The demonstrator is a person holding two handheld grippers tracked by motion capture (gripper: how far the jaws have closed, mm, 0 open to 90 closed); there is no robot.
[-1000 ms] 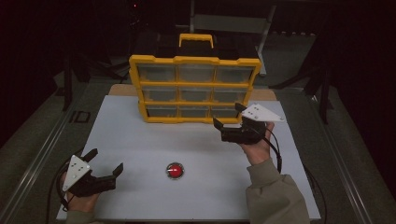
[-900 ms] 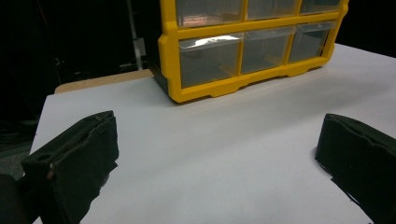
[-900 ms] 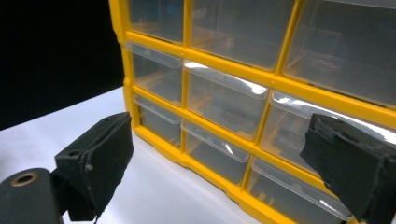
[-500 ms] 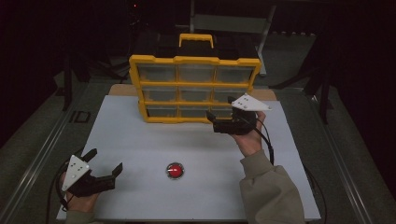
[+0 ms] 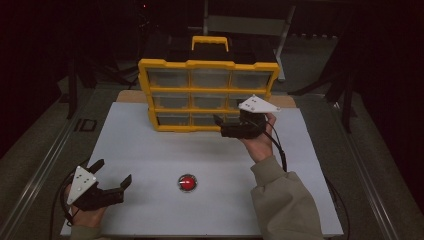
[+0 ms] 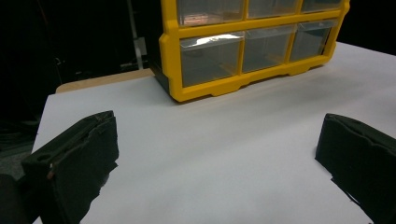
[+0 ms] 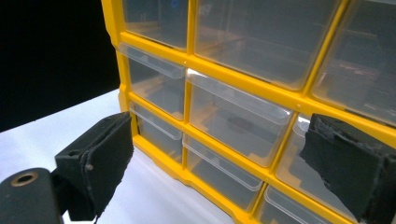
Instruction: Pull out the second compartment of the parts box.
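Observation:
A yellow drawer cabinet (image 5: 209, 64) with clear plastic drawers stands upright at the back of the white table; it also appears as the cabinet (image 6: 219, 88) and, close up, the cabinet (image 7: 243, 79). My right gripper (image 5: 220, 126) is held up just in front of its lower right drawers, open, with nothing between the jaws. In the right gripper view the right gripper (image 7: 233, 158) frames a clear drawer (image 7: 233, 123). A small red round object (image 5: 187, 182) lies on the table near the front. The left gripper (image 5: 112, 171) rests open at the front left, empty, as does the left gripper (image 6: 215, 158).
The white table top (image 5: 150, 150) lies bare between the cabinet and the red object. A black handle with a yellow grip (image 5: 210, 42) tops the cabinet. Metal rails (image 5: 45, 165) run along both sides of the table. The surroundings are dark.
The right gripper has moved left and closer to the cabinet's front, staying open. The left gripper and the red object have not moved.

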